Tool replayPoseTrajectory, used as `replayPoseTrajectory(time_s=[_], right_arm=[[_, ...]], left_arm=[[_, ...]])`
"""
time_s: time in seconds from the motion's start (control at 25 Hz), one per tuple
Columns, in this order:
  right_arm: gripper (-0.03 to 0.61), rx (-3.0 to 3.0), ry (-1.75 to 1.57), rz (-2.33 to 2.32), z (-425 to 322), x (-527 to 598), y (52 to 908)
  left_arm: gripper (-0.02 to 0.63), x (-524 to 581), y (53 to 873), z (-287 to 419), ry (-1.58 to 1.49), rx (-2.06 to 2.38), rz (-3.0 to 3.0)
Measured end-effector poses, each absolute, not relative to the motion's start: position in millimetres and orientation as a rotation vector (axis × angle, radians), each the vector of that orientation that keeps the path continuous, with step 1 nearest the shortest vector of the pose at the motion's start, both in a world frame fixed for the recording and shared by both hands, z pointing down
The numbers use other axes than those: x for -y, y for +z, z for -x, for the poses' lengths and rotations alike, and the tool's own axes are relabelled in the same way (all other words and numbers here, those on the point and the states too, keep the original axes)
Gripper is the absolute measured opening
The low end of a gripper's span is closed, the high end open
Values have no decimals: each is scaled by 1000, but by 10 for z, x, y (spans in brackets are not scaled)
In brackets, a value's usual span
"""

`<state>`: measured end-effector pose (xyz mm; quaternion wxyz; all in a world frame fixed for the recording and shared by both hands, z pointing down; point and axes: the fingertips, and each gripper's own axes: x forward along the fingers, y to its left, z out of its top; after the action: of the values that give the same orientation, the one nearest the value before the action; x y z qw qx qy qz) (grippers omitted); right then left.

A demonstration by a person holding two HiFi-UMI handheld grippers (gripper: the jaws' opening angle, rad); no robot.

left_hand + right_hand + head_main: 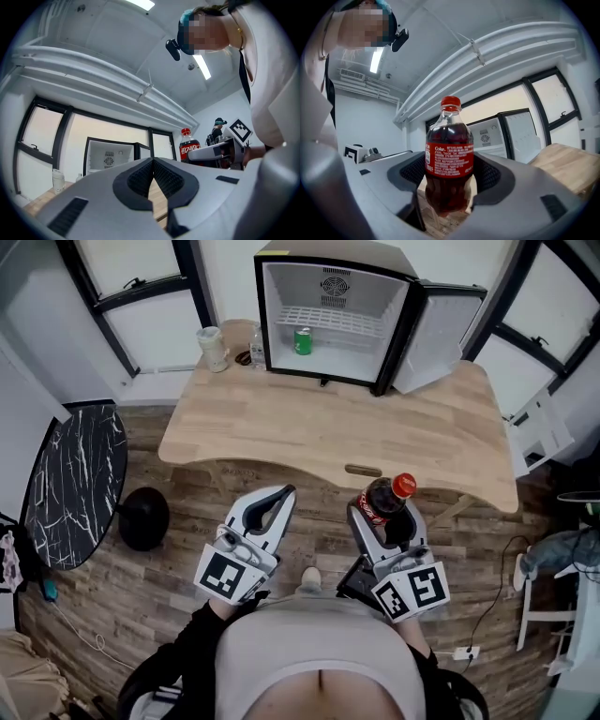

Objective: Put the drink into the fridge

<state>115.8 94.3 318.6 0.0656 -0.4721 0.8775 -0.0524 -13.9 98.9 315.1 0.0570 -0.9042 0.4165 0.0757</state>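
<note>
The right tongs [386, 514] are gripping a cola bottle [449, 159] close in front of the person's body, the two jaws pressing its sides at about label height. The bottle is standing upright between them, its base hanging free above the wooden floor [187, 549]. It is sitting short of the near edge of the desk [309, 427] and well apart from the fridge [330, 253]. The bottle is clear plastic and is carrying dark cola up to its neck. A red cap is closing it, and a red label with white print is wrapping its middle.

The left tongs [287, 493] are hovering just beside the right pair at the same height, with the jaws meeting at the tips and nothing between them.

Farther off, the light wooden desk is carrying the small black fridge at its far edge. The fridge door [439, 338] is standing wide open to the right, showing a white inside. A green can [303, 340] is standing low in that compartment, left of the middle, by the front of a white wire shelf [342, 320]. The rest of the compartment is showing bare white walls.

Left of the fridge, a pale lidded cup [213, 348] and a small clear bottle [257, 348] are standing on the desk.
</note>
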Motion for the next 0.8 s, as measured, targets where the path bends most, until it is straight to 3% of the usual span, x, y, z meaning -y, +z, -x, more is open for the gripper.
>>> replayPoseTrajectory(time_s=[0.8], right_arm=[[323, -2697, -208, 1332, -1315, -323, 3291]], left_arm=[[5, -380, 3227, -150, 212, -1287, 2721]])
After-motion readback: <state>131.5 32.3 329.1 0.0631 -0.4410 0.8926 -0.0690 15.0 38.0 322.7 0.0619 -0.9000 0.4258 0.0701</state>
